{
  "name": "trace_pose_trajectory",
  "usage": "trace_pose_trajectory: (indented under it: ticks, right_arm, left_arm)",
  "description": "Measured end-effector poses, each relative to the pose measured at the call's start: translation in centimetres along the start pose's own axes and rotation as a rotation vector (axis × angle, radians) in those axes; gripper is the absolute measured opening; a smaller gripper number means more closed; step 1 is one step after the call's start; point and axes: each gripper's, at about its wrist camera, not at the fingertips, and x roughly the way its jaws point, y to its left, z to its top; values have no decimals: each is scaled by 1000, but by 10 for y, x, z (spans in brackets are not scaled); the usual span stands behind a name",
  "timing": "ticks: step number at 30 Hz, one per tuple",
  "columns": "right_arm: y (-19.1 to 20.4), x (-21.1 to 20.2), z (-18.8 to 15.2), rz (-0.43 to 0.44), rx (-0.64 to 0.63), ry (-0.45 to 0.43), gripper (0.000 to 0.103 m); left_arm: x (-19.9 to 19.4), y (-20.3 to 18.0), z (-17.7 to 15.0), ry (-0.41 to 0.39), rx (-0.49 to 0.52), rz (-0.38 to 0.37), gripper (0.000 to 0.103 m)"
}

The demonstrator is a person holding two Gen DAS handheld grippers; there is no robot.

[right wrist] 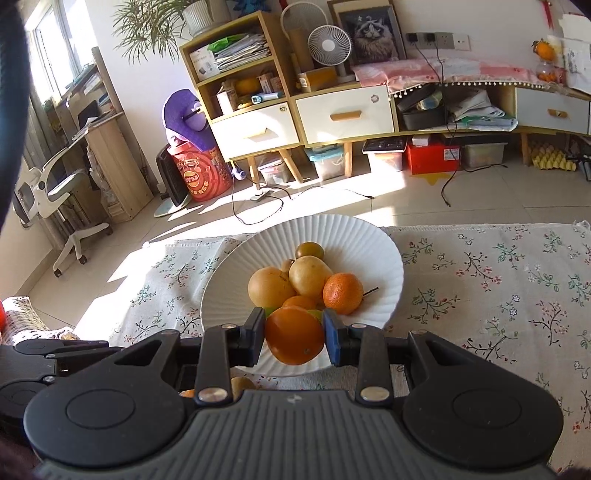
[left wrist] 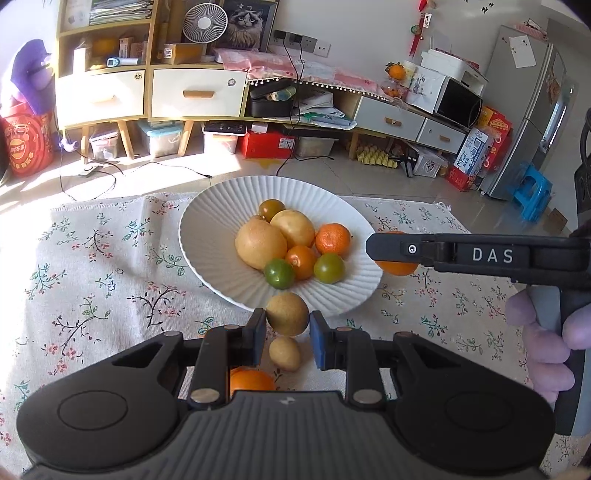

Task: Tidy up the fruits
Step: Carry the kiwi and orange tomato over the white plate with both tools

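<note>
Floral tablecloth [left wrist: 92,258], left tongs [left wrist: 287,332] gripping yellow fruit [left wrist: 287,314]; right tongs [right wrist: 294,336] clamping orange [right wrist: 294,336]

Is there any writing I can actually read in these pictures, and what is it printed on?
"DAS": white letters on the side of the right gripper, seen from the left wrist camera.
Red round tub beside the cabinet: printed logo, too blurred to read.
Red and blue cartons by the fridge: printing too small to read.
Small carton beside the fan: label unreadable.
Red hanging ornament on the wall: characters too small to read.
</note>
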Motion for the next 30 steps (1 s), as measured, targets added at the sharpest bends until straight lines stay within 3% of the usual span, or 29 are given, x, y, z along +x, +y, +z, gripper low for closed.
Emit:
trace_pose_trajectory:
  ticks: [10, 30]
  right_arm:
    - [-19, 36, 24, -57, 37, -6, 30]
    - [-21, 69, 33, -141, -11, 53, 30]
  left_arm:
    - [36, 16, 18, 10, -30, 58, 14]
    - [47, 23, 26, 11, -22, 21, 15]
